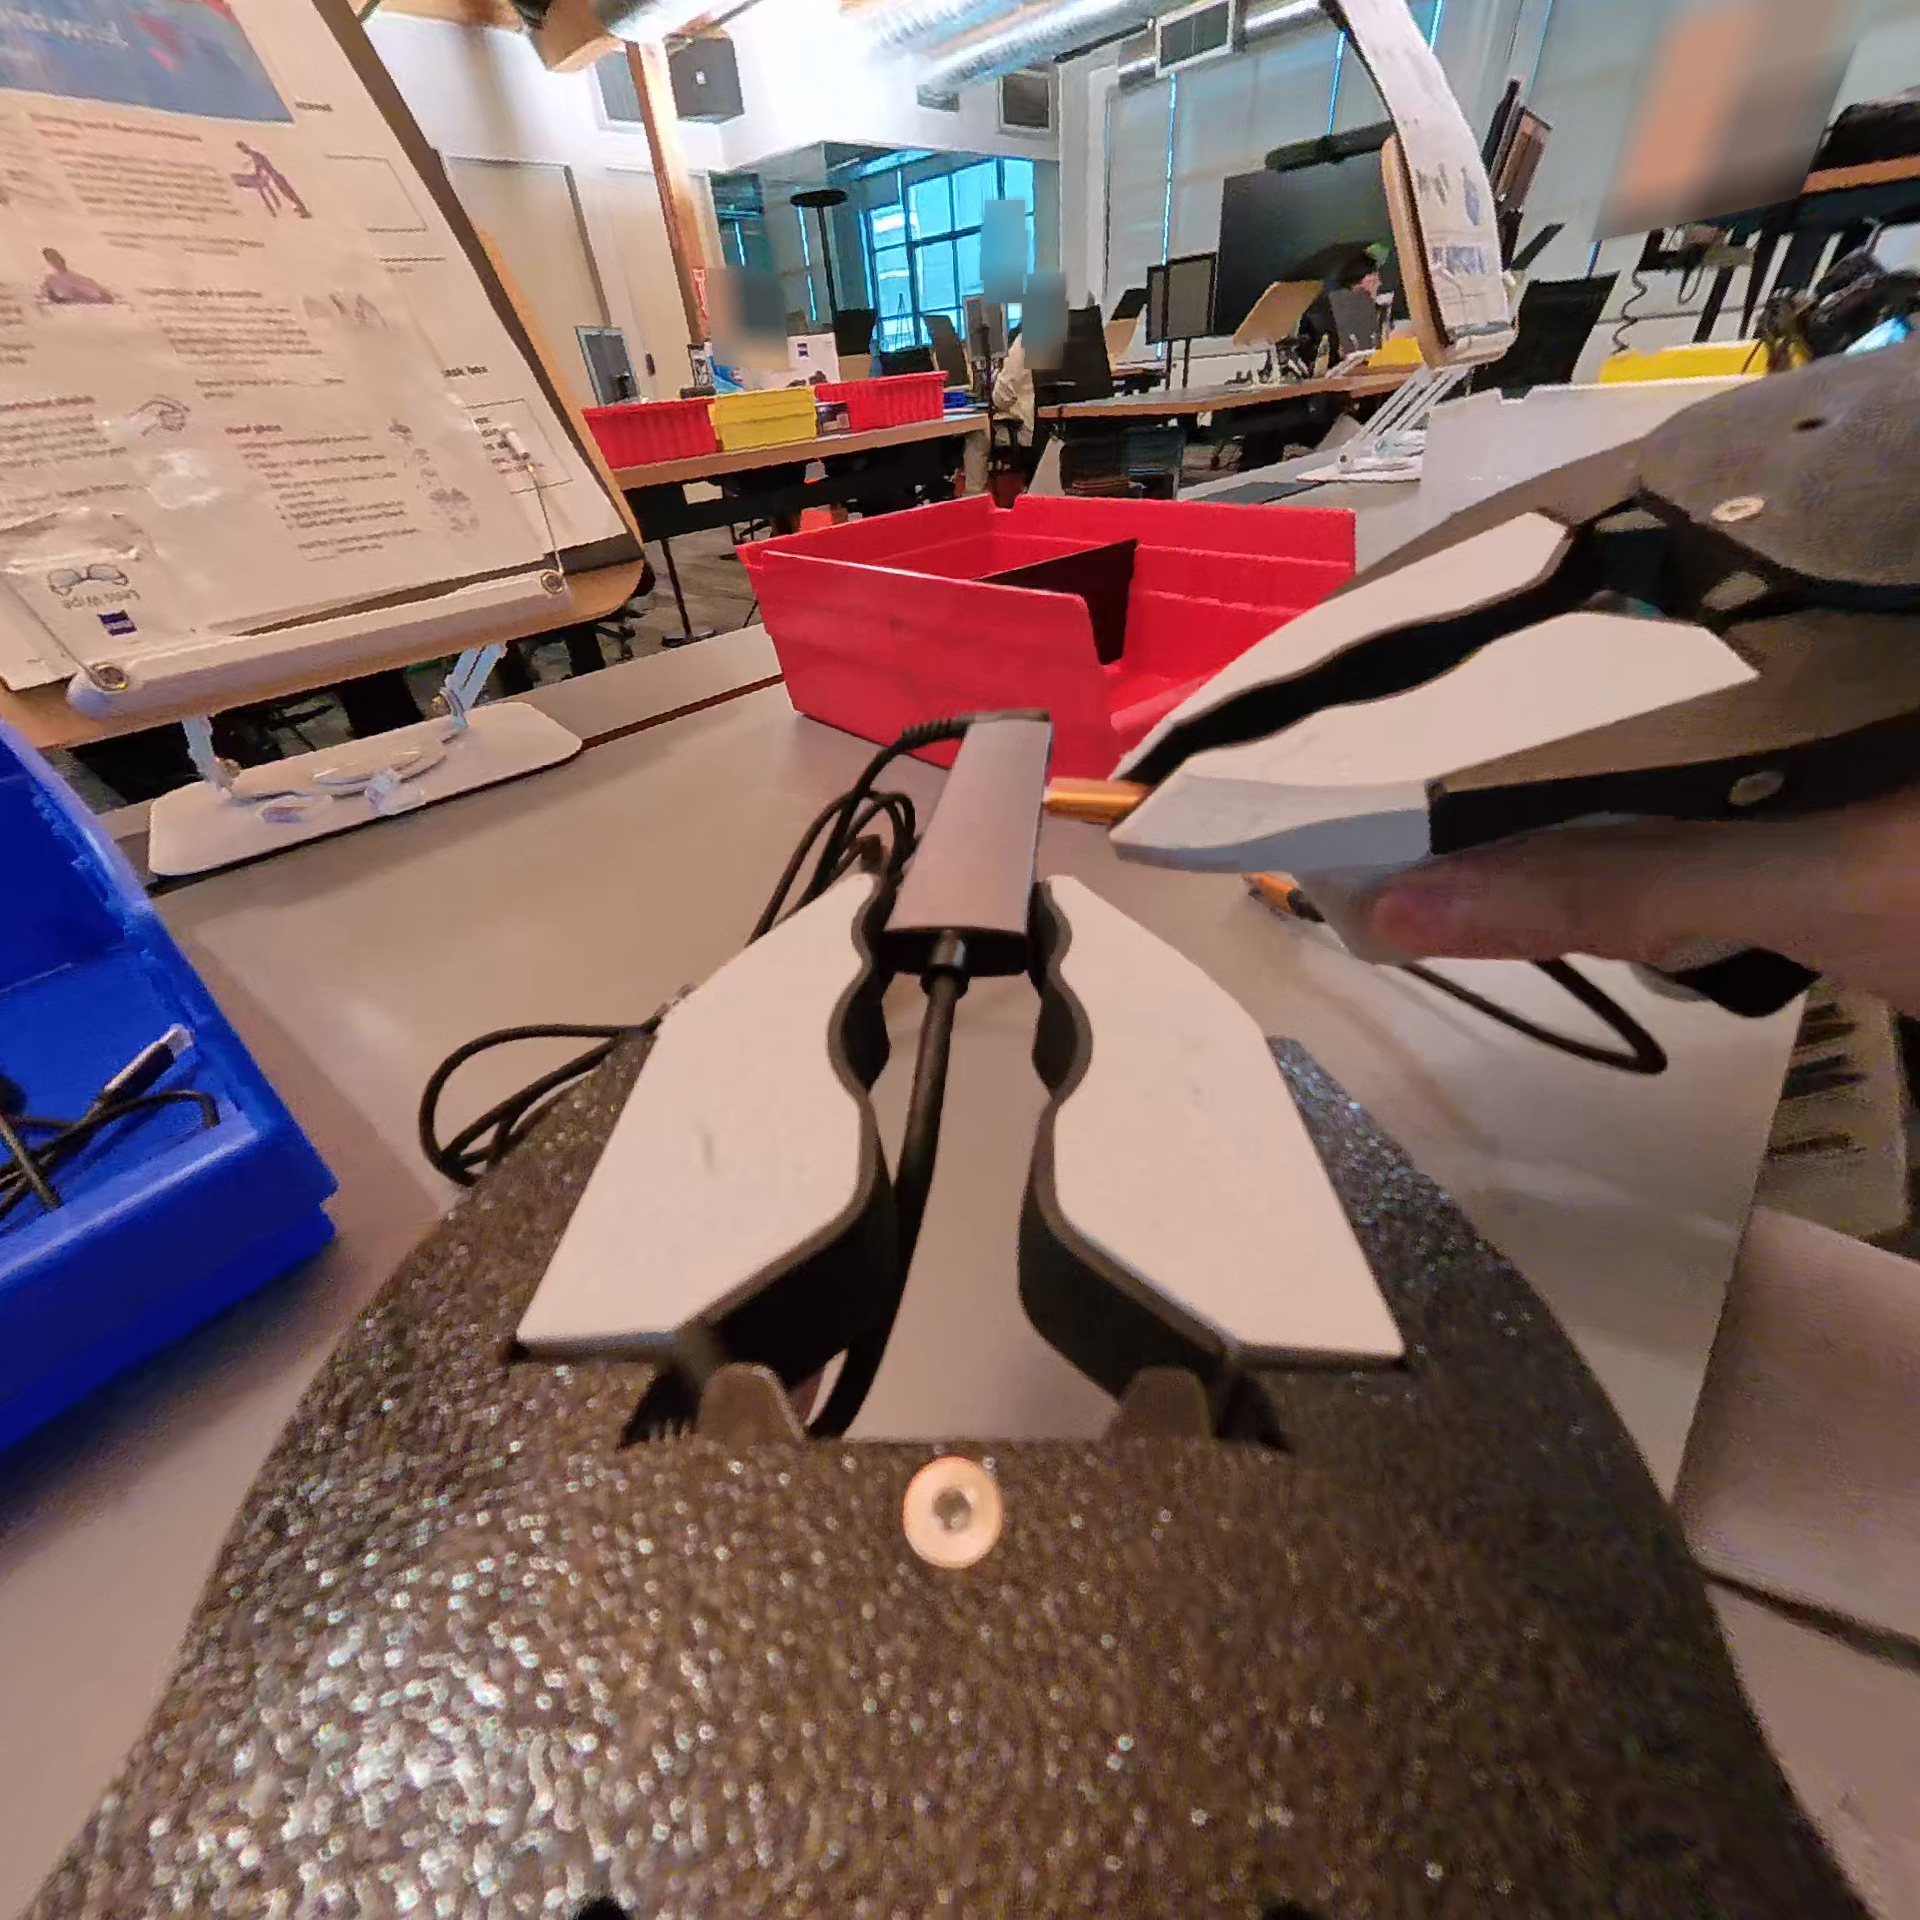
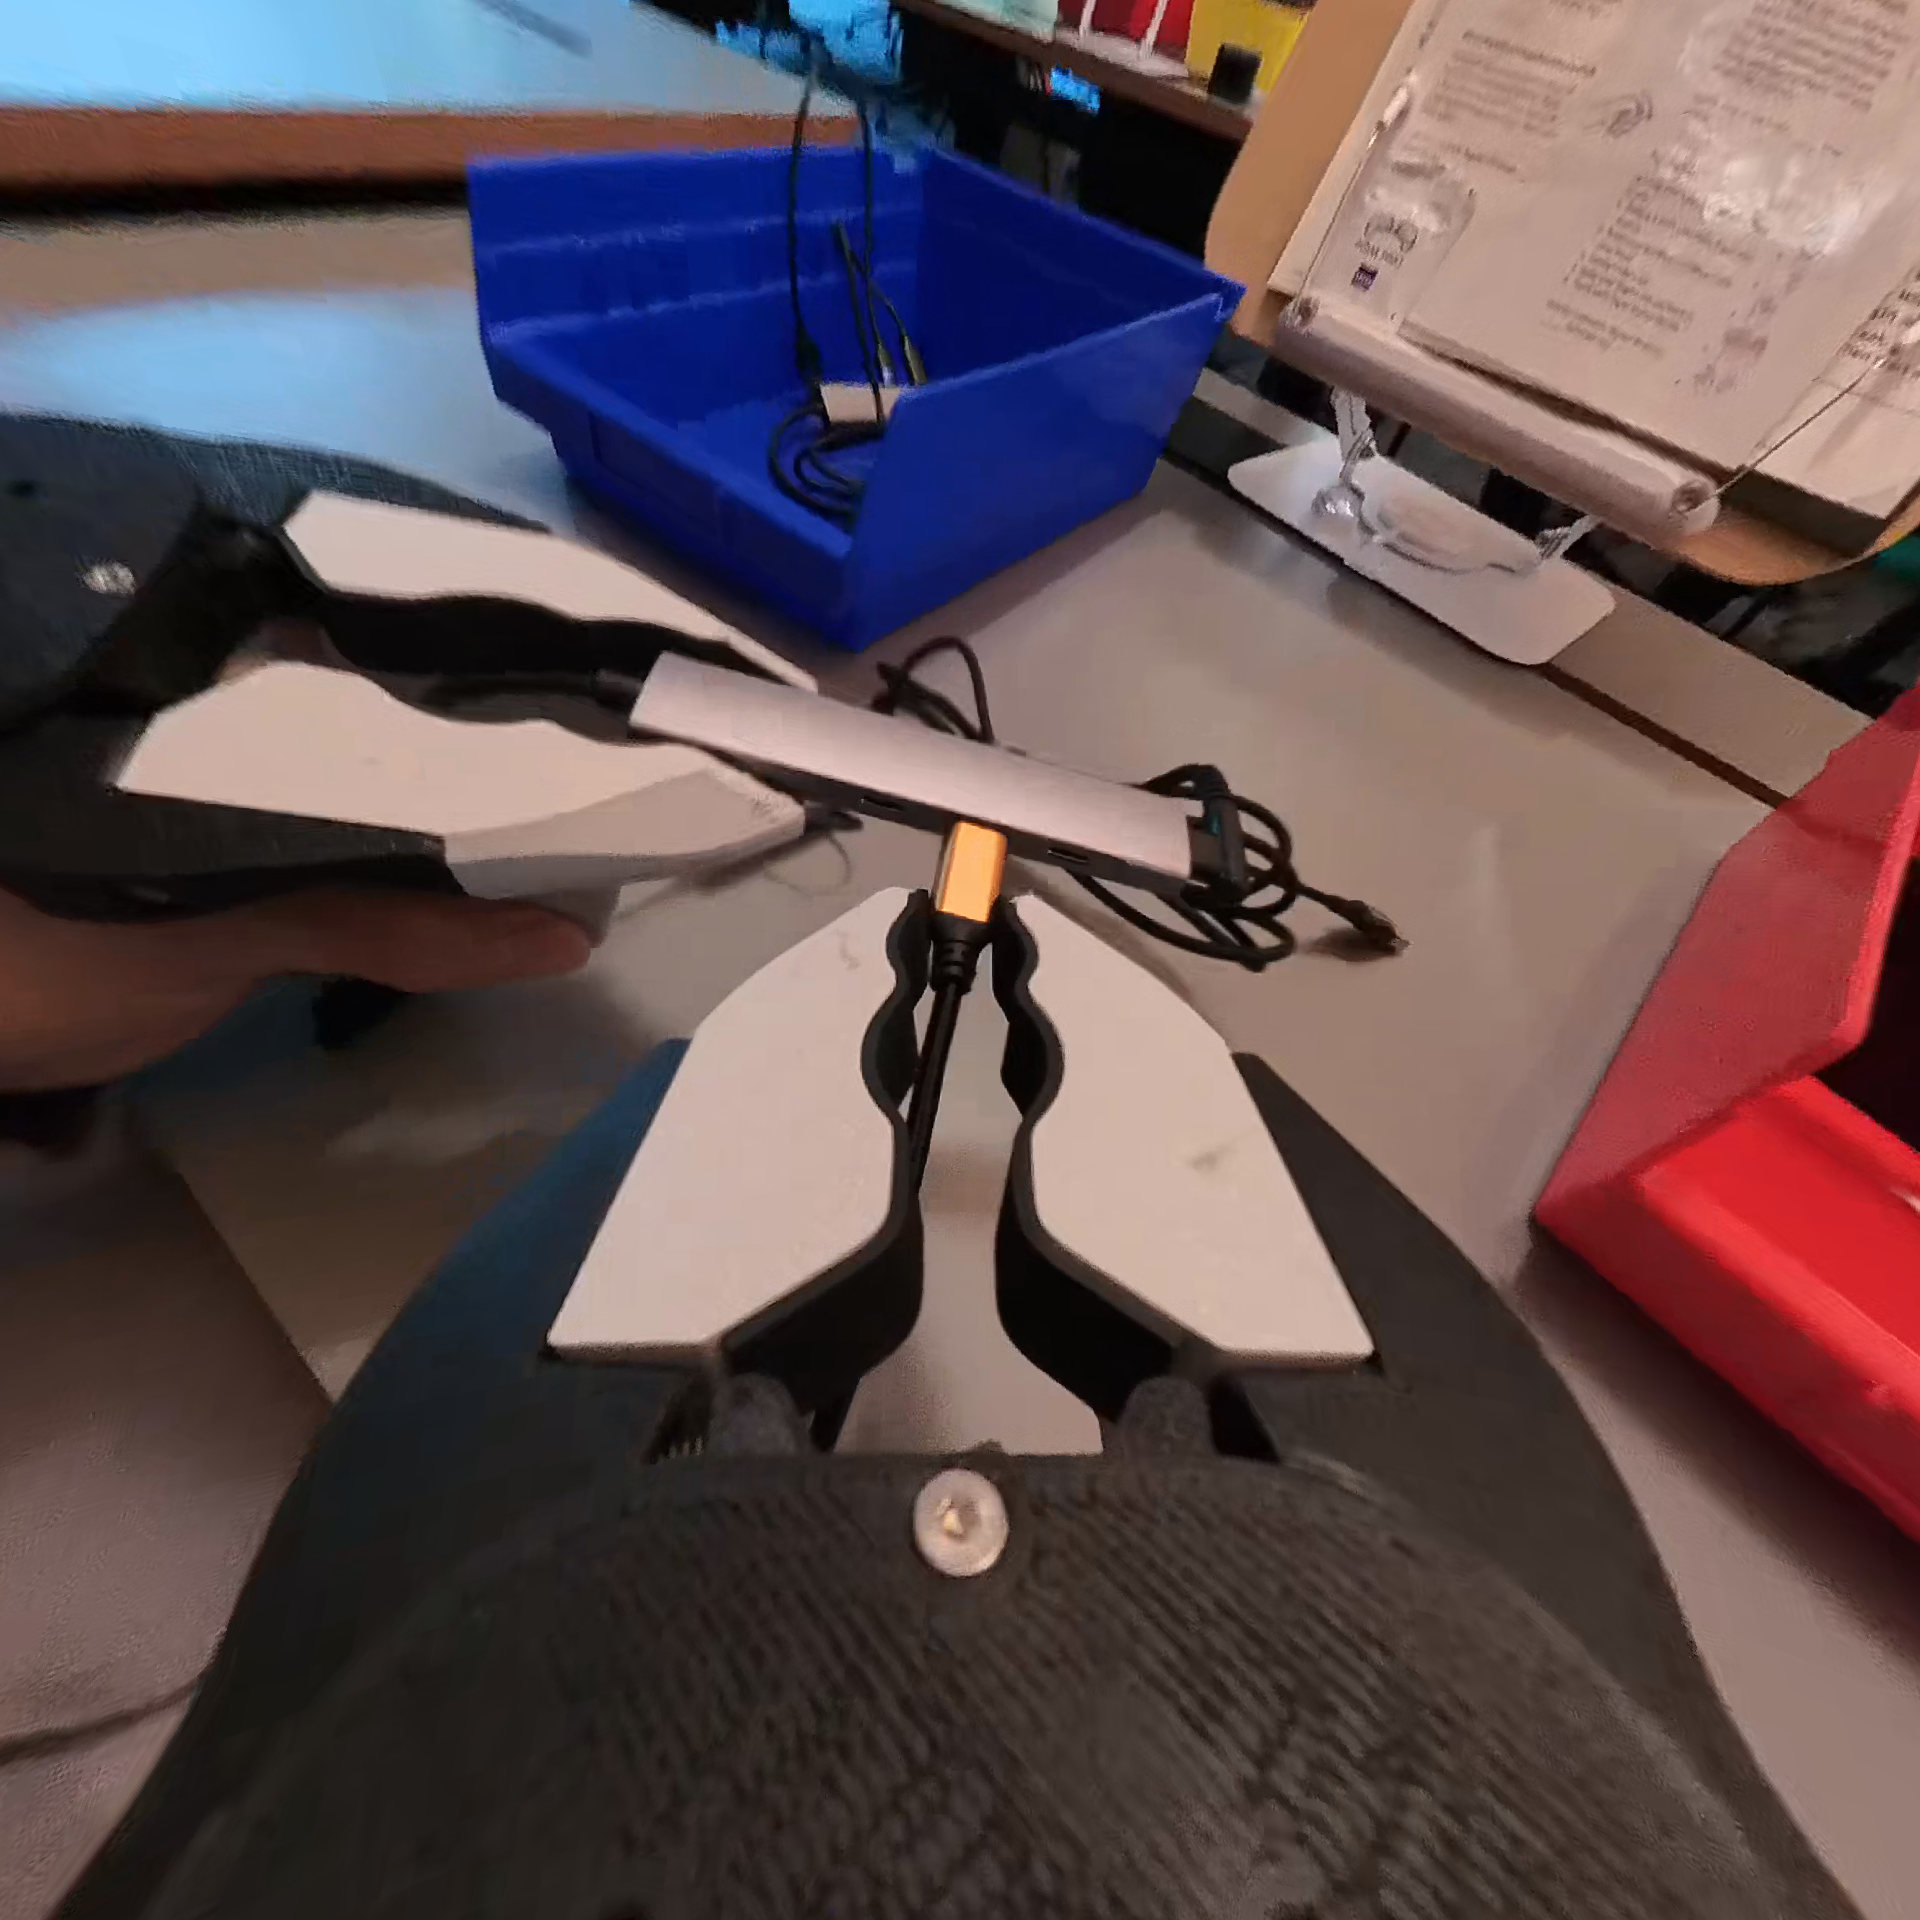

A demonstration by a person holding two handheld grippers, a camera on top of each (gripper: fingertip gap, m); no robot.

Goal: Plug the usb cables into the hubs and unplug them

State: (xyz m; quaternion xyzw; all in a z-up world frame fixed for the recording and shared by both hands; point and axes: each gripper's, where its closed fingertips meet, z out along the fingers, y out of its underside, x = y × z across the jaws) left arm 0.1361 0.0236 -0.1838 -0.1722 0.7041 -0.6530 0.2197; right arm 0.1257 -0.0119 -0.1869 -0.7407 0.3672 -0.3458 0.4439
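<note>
Left gripper: two flat, pale grey fingers with wavy black inner edges, mounted on a black, glitter-speckled body bearing one silver screw behind the fingers. Right gripper: identical grey fingers, matte black woven-textured body, one silver screw likewise behind the fingers.

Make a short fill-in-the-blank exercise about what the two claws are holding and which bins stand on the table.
1. The left claw grips one end of the slim grey metal ____.
2. The right claw pinches a cable plug whose shell is ____.
3. Spare black cables lie in the ____ plastic bin.
4. The plug points at the hub's long ____.

Missing words: hub; orange; blue; side
</note>
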